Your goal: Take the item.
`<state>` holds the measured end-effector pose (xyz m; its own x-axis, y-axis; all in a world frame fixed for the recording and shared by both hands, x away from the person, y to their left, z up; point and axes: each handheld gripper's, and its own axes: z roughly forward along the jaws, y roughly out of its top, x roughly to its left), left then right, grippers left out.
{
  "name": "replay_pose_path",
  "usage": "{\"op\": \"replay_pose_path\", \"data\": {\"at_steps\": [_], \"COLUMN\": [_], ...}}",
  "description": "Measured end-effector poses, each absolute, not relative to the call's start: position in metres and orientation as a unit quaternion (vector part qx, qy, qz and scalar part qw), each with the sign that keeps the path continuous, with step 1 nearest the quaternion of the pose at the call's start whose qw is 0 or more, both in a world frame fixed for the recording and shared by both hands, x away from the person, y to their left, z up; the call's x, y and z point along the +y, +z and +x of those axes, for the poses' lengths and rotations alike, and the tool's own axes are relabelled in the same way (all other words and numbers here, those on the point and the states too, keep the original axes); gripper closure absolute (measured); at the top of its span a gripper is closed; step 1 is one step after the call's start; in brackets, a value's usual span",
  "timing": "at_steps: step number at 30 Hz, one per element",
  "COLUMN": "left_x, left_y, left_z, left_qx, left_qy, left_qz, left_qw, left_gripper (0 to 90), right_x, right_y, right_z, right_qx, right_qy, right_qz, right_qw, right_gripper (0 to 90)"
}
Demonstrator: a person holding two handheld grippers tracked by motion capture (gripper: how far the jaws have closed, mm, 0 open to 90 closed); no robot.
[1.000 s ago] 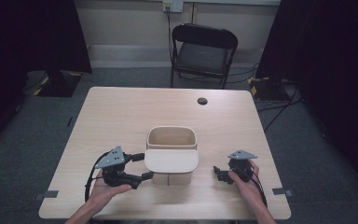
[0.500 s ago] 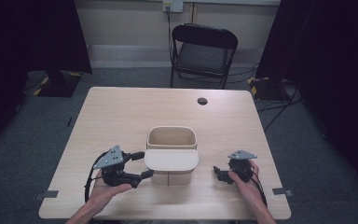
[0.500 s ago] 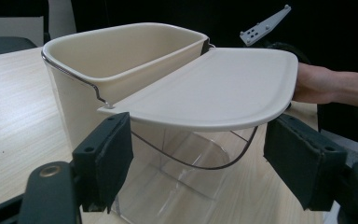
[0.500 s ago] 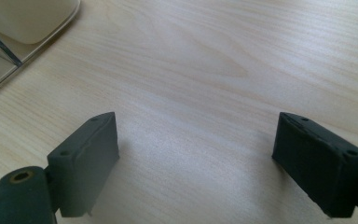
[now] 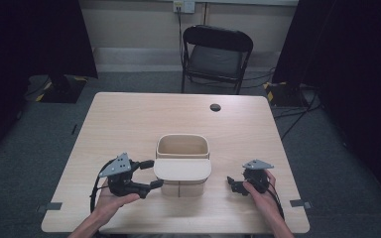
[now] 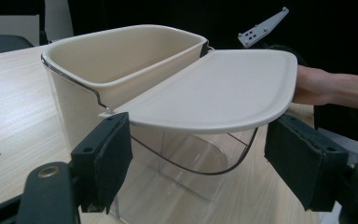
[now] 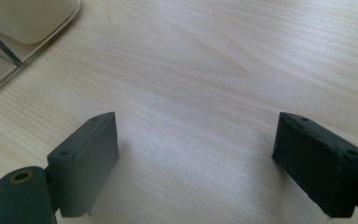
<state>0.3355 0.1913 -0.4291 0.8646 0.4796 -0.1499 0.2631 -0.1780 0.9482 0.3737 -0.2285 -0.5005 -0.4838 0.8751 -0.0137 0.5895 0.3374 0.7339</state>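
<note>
Meanwhile both tongs, left [image 5: 149, 173] and right [image 5: 232, 182], gape wide beside the bin [image 5: 182, 163], holding nothing.

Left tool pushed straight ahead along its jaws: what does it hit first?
Probably the bin: its flat cream lid sits just past the open left tool, slightly above the pads. Straight on, the jaws would likely pass under the lid and meet the clear front part below it; depth is hard to judge.

One cream bin [image 5: 182, 148] with one lid [image 5: 182, 169]; two grippers, left [image 5: 149, 174] and right [image 5: 231, 182]; one worktop [image 5: 129, 124]; one chair [image 5: 216, 54]; one dark disc [image 5: 215, 107].
</note>
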Motion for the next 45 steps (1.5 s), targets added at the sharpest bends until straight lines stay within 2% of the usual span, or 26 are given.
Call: {"op": "replay_pose_path", "data": {"at_steps": [8, 25, 45], "left_x": [0.189, 0.19, 0.19], "left_y": [-0.424, -0.42, -0.415], "left_z": [0.34, 0.341, 0.344], "left_qx": [0.239, 0.236, 0.228], "left_qy": [0.098, 0.105, 0.096], "left_qz": [0.76, 0.769, 0.764], "left_qw": [0.596, 0.585, 0.595], "left_gripper": [20.6, 21.7, 21.3], "right_x": [-0.229, -0.229, -0.229], "right_y": [-0.5, -0.501, -0.501], "right_z": [0.374, 0.374, 0.374], "right_qx": [0.791, 0.791, 0.791], "right_qy": [0.342, 0.342, 0.342], "right_qz": [0.463, 0.463, 0.463], "right_qw": [0.209, 0.209, 0.209], "right_gripper": [13.4, 13.4, 13.4]}}
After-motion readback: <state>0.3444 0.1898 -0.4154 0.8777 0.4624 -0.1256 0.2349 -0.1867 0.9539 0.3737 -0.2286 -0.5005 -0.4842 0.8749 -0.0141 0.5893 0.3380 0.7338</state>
